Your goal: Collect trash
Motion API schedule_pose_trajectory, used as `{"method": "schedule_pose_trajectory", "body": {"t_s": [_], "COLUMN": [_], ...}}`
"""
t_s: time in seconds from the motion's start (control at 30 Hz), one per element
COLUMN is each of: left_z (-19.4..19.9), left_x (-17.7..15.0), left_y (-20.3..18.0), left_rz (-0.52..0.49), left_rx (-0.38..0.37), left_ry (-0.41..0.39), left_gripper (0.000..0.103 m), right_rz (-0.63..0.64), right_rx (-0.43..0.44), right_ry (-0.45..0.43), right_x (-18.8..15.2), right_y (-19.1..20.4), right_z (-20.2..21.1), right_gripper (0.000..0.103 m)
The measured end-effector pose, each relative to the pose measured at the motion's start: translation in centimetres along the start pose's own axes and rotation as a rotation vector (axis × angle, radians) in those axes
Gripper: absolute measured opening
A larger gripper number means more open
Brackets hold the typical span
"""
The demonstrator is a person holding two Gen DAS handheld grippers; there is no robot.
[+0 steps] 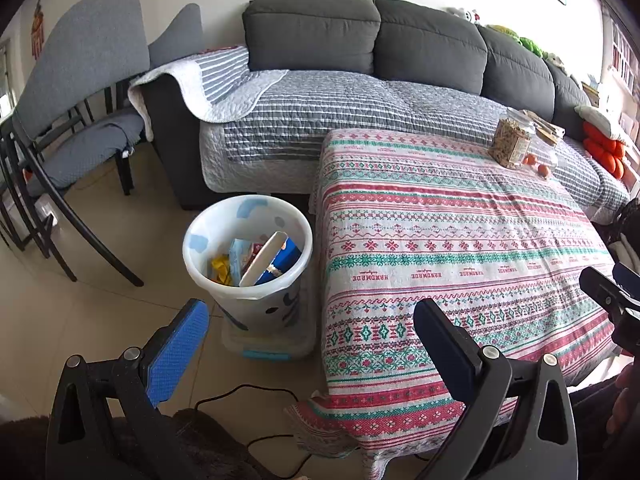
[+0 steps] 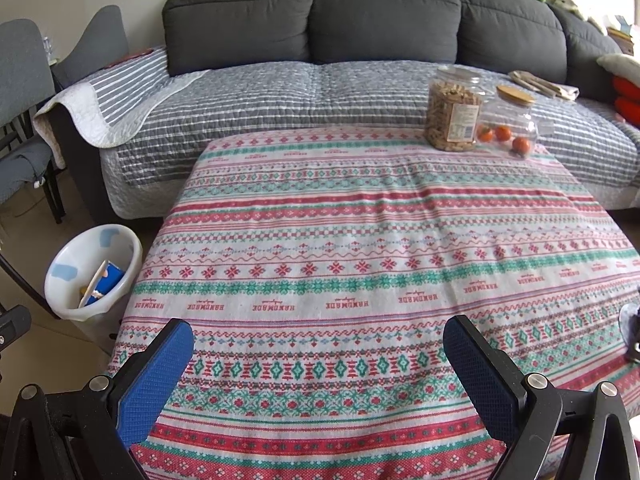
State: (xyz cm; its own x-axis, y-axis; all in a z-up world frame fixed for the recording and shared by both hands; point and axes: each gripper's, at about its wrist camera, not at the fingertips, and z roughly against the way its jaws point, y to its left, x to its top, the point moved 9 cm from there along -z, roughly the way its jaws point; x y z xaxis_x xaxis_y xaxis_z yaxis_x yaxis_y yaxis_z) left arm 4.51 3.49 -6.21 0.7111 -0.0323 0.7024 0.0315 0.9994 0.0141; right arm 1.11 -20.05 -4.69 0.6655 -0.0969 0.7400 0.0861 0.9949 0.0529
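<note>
A white trash bin (image 1: pixel 208 236) stands on the floor at the table's left side, holding several wrappers and a blue and white box (image 1: pixel 276 260). It also shows in the right wrist view (image 2: pixel 132 248). My left gripper (image 1: pixel 312 316) is open and empty, held above the floor and the table's near left corner, short of the bin. My right gripper (image 2: pixel 318 340) is open and empty above the near part of the patterned tablecloth (image 2: pixel 340 240). Its tip also shows in the left wrist view (image 1: pixel 604 288).
A jar of snacks (image 2: pixel 452 112) and a glass jar with small tomatoes (image 2: pixel 512 120) stand at the table's far right. A grey sofa (image 2: pixel 320 92) lies behind the table. Grey chairs (image 1: pixel 80 100) stand at left. A black cable (image 1: pixel 248 392) runs on the floor.
</note>
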Motion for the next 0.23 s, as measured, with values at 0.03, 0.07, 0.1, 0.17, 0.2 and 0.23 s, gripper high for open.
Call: {"method": "schedule_pose_trajectory", "body": {"t_s": [0.03,0.07,0.1,0.17,0.2,0.23], "left_z": [0.01,0.0,-0.01,-0.11,-0.2,-0.3], "left_x": [0.0,0.01,-0.02,-0.09,-0.13,-0.13], "left_y": [-0.06,-0.09,-0.12,-0.2,-0.19,-0.06], "left_rz": [-0.001,-0.001,0.0,0.001,0.007,0.016], "left_rx": [-0.001,-0.002,-0.005,-0.014,-0.017,-0.016], "left_ry": [0.001,0.002,0.003,0.009,0.013,0.018], "left_gripper": [0.103,0.103,0.103,0.103,0.103,0.103], "right_rz": [-0.001,-0.001,-0.001,-0.001,-0.001,0.0], "right_rx": [0.0,-0.001,-0.002,-0.004,-0.004,-0.003], "right_ry": [0.0,-0.002,-0.002,-0.003,-0.003,-0.002], "right_x": [0.0,0.02,0.03,0.08,0.09,0.09], "right_y": [0.0,-0.02,-0.01,-0.02,-0.01,0.0], "right_z": [0.01,0.04,0.05,0.02,-0.01,-0.01], "right_gripper": [0.102,0.102,0.102,0.102,0.102,0.102]}}
